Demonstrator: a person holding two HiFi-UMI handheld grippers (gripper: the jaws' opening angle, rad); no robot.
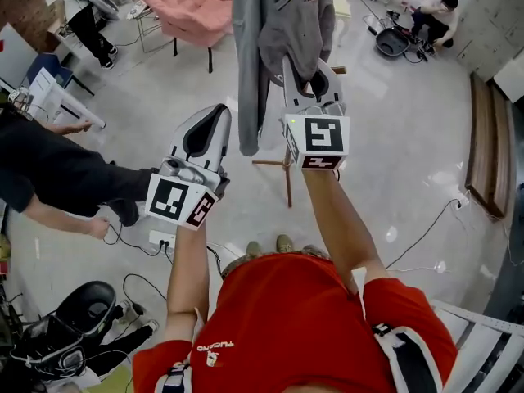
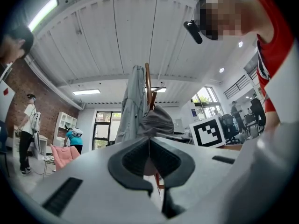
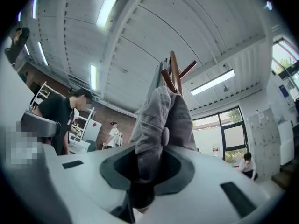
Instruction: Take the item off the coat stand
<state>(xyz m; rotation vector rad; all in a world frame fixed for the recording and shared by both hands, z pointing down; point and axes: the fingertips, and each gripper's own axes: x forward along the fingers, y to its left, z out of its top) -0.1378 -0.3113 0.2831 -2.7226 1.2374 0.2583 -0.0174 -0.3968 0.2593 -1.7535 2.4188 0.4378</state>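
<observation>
A wooden coat stand (image 1: 287, 173) rises in front of me with two garments on it. A long pale grey one (image 1: 248, 64) hangs on its left. A darker grey one (image 1: 301, 33) is bunched on its right. My right gripper (image 1: 316, 85) reaches up into the dark grey garment (image 3: 163, 118), and its jaws are shut on a fold of the cloth just below the stand's pegs (image 3: 176, 73). My left gripper (image 1: 213, 113) is held lower left of the stand, shut, with nothing in it. In the left gripper view its jaws (image 2: 149, 141) point at the pale garment (image 2: 133, 101).
A pink armchair (image 1: 195, 6) stands behind the stand. A person in black (image 1: 57, 174) leans in at the left. A power strip with cables (image 1: 160, 238) lies on the floor by my feet. A wooden bench (image 1: 490, 150) runs along the right wall, and another person (image 1: 432, 15) crouches at the back right.
</observation>
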